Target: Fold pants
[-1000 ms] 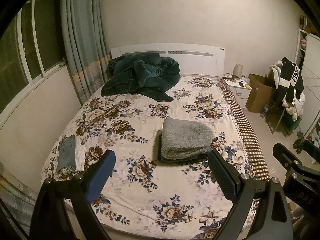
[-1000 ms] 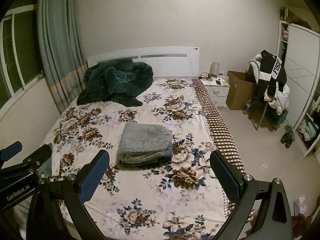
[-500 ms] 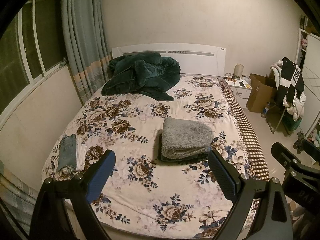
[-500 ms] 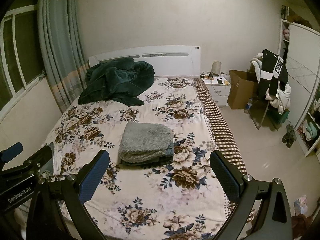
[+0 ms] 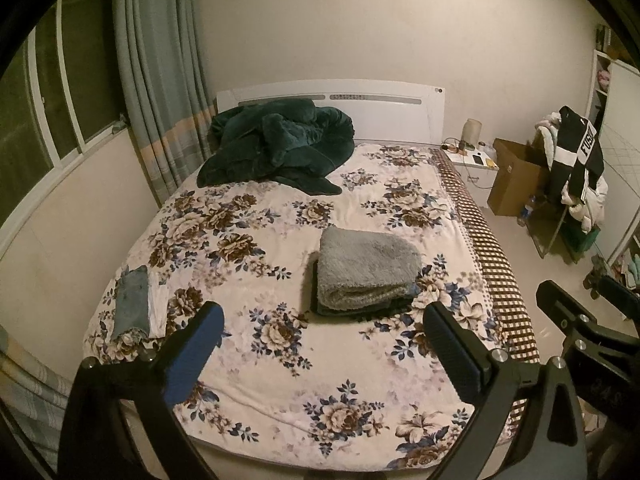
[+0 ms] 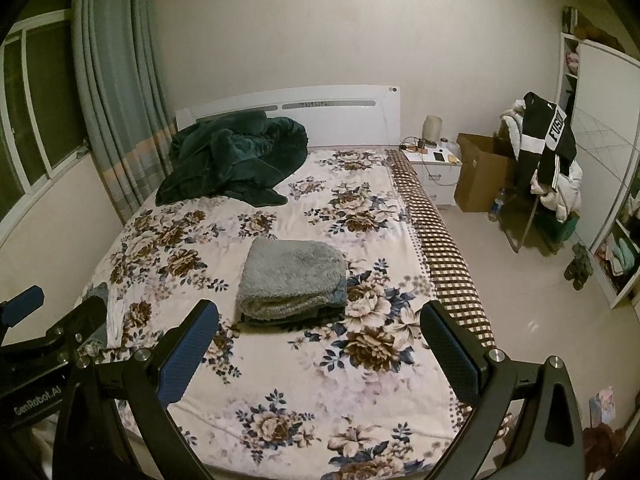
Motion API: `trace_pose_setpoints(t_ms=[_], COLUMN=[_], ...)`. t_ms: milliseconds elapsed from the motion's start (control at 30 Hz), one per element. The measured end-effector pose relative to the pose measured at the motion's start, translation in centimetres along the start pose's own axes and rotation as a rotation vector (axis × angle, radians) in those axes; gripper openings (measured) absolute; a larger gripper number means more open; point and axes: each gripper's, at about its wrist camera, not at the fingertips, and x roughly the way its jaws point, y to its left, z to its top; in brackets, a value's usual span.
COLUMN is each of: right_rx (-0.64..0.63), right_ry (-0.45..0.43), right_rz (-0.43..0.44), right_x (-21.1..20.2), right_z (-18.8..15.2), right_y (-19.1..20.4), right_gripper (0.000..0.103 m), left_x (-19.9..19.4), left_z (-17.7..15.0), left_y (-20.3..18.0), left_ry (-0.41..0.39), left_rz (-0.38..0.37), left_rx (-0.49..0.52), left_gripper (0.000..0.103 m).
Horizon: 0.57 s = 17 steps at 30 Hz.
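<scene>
Left gripper (image 5: 320,344): black frame, blue ribbed pads, jaws opening toward their widest, nothing between them; it hangs above the near end of the bed, aimed down at the cream floral-print bedspread (image 5: 280,392). Right gripper (image 6: 320,340): same build, jaws spread wide, holding nothing, also above the near end of the bed. Folded grey fluffy pants (image 5: 366,270) lie on the bedspread at mid-bed, toward the brown-and-white checked edge (image 5: 496,280); they sit on top of 1 darker folded garment (image 5: 352,309), only its edge visible. Neither gripper touches this stack; it lies beyond both sets of fingertips. Small folded blue-grey denim piece (image 5: 130,304) on a white cloth (image 5: 158,300) lies at the left edge of the bed, well apart from the stack. Crumpled dark green plush blanket (image 5: 280,144) is heaped against the white headboard (image 5: 400,112). White nightstand (image 5: 476,168) and brown cardboard box (image 5: 512,180) stand right of the bed
</scene>
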Motion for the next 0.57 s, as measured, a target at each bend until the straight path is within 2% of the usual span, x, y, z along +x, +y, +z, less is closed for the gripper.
trace_pose_setpoints(t_ms=[567], right_rx=[0.004], right_ry=[-0.005], right_rz=[-0.007], right_x=[-0.38], right_z=[-0.42], right_y=[-0.29], right_gripper=[0.103], left_x=[0.34], left_z=[0.14], left_y=[0.28], left_ry=[-0.006], left_rz=[0.033], left_rx=[-0.002], left_gripper=[0.102])
